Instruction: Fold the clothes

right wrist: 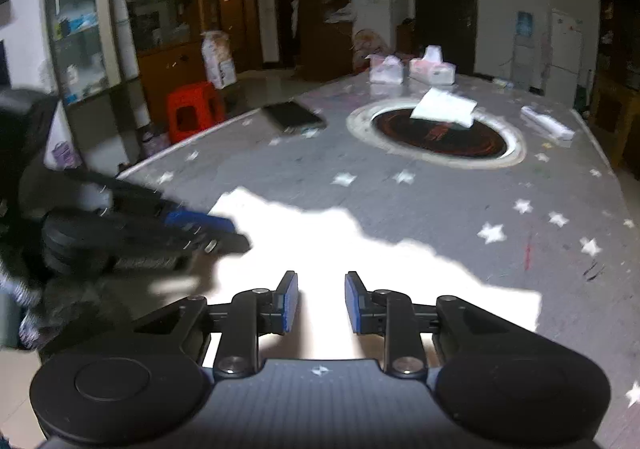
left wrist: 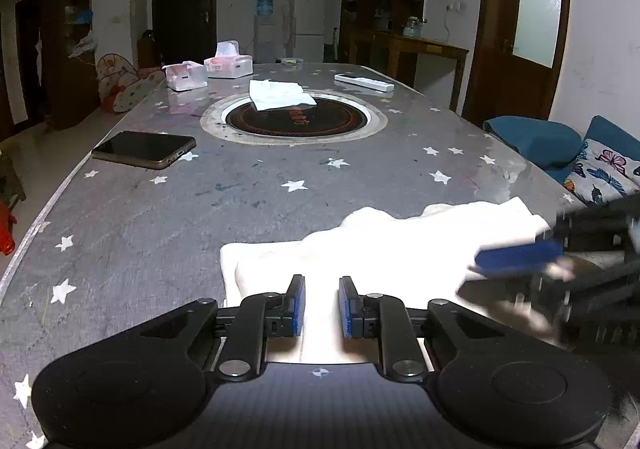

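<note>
A white garment (left wrist: 380,245) lies crumpled on the near part of the grey star-patterned table (left wrist: 180,217). It also shows in the right wrist view (right wrist: 328,249), overexposed. My left gripper (left wrist: 322,289) hovers over its near left part, jaws open with a narrow gap, nothing between them. My right gripper (right wrist: 321,285) is open over the garment's near edge. The right gripper also shows blurred at the right in the left wrist view (left wrist: 520,261). The left gripper shows blurred at the left in the right wrist view (right wrist: 212,229).
A phone (left wrist: 144,149) lies at the table's left. A round hotplate inset (left wrist: 296,117) with a white cloth (left wrist: 280,93) sits mid-table. Tissue boxes (left wrist: 228,63) and a remote (left wrist: 364,82) lie at the far end. A sofa with cushions (left wrist: 560,153) is at the right, a red stool (right wrist: 192,109) beyond the table's left edge.
</note>
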The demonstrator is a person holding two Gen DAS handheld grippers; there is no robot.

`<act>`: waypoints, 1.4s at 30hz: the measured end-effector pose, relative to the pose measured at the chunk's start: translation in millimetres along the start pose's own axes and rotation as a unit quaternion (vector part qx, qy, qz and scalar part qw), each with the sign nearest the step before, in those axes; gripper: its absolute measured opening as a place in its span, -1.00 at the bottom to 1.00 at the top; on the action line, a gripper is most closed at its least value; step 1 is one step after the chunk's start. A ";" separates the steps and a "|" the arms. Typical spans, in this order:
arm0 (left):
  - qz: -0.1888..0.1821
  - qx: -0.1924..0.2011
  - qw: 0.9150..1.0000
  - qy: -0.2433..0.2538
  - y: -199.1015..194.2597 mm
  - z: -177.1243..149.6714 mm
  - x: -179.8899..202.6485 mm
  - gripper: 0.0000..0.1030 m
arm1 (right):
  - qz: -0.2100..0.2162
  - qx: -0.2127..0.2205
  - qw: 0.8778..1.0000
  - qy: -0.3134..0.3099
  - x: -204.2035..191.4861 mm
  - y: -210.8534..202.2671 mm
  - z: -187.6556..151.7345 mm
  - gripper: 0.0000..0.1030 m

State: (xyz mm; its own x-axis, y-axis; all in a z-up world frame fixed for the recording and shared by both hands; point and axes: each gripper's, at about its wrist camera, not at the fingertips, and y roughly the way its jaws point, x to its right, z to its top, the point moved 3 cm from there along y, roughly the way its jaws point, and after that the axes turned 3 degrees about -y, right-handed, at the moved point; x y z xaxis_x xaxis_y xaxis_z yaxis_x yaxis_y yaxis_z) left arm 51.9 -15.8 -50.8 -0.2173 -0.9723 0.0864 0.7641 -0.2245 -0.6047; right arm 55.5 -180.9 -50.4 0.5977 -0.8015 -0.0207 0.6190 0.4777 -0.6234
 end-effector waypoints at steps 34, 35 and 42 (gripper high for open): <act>-0.046 -0.001 0.999 0.011 -51.4 -39.6 40.1 -0.08 | -0.034 0.019 0.999 0.020 6.7 -71.8 -58.0 -0.24; -0.047 0.000 0.999 0.008 -51.8 -39.8 39.3 -0.08 | -0.034 0.012 0.999 0.025 9.5 -69.1 -61.3 -0.24; -0.047 0.009 0.999 -0.016 -56.4 -29.2 30.8 0.30 | -0.024 0.035 0.999 0.030 12.8 -75.6 -47.2 -0.13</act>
State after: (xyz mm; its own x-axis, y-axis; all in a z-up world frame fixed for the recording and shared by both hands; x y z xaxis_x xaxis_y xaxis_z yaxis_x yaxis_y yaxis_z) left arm -15.6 -31.2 -37.1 -0.2693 -0.9483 0.1677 0.7519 -0.3158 -0.5787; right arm -7.6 -244.3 -40.4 0.5360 -0.8432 -0.0412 0.6808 0.4606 -0.5695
